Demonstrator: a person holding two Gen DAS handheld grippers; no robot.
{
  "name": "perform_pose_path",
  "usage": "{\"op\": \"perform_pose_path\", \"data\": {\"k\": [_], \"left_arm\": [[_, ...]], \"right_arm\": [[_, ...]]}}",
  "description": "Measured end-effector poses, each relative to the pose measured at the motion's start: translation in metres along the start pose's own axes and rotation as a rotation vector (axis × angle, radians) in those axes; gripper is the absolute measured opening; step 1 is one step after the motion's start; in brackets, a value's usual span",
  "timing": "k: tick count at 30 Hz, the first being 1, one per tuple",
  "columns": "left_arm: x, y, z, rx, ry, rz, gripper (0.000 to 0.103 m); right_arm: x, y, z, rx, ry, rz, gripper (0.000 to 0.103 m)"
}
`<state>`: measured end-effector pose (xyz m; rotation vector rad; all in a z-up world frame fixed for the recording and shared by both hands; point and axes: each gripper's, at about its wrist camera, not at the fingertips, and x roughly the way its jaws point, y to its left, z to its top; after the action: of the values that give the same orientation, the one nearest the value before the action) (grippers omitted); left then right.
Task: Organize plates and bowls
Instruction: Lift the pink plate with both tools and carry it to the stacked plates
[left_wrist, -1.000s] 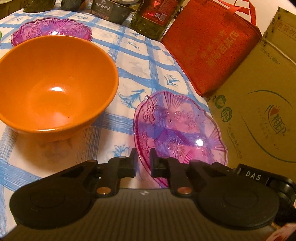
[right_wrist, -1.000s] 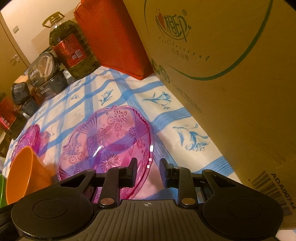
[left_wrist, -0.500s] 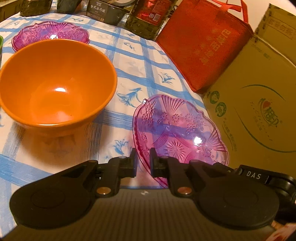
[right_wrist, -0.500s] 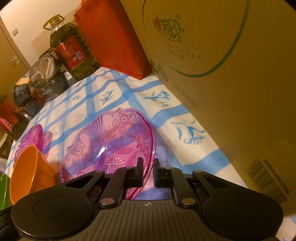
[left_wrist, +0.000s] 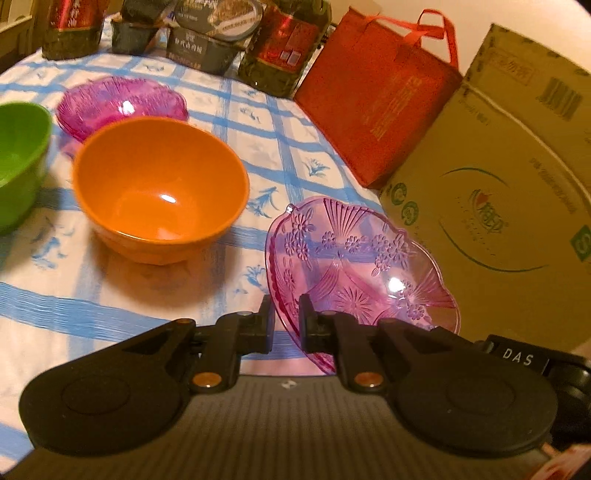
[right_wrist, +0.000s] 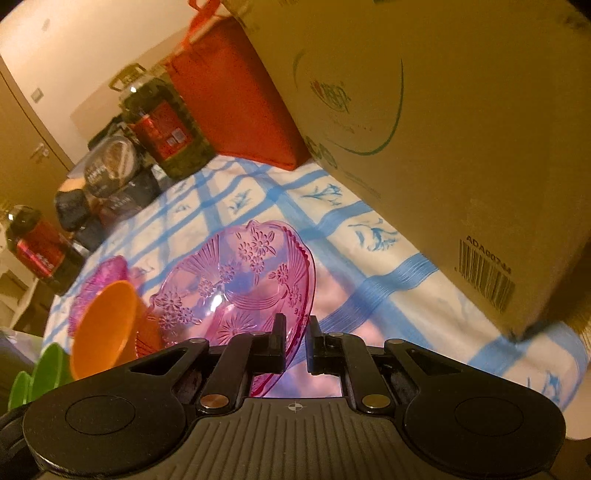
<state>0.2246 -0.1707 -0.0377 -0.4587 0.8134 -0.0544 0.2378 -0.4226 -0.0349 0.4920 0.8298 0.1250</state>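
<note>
Both my grippers pinch the same pink plate (left_wrist: 354, 266), a clear dish with pressed flowers and fan ribs. My left gripper (left_wrist: 286, 321) has its jaws clenched on the plate's near left rim, and my right gripper (right_wrist: 295, 343) has its jaws clamped on the plate's right edge, so the plate sits tilted up off the tablecloth (left_wrist: 122, 310) (white with blue checks and small blue flowers). Just left of the plate stands an orange bowl (left_wrist: 160, 186), upright and apart from it. Past the bowl lies a second pink plate (left_wrist: 118, 101), and a green bowl (left_wrist: 18, 162) shows at the far left. A cardboard box (left_wrist: 491, 184) rises close on the plate's right, with a red bag (left_wrist: 376, 96) beside it and oil bottles (right_wrist: 166, 129) behind.
</note>
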Motion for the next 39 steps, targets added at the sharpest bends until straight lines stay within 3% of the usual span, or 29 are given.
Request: {"op": "perform_pose_path", "data": {"k": [18,39], "left_arm": [[-0.098,0.040,-0.004,-0.010,-0.085,0.004,0.011],[-0.163,0.119,0.004,-0.098,-0.162,0.086,0.012]], "right_arm": [[-0.059,0.063,-0.042,-0.062,-0.040,0.091,0.010],[-0.055,0.149,-0.076,-0.181,0.006,0.208,0.010]]}}
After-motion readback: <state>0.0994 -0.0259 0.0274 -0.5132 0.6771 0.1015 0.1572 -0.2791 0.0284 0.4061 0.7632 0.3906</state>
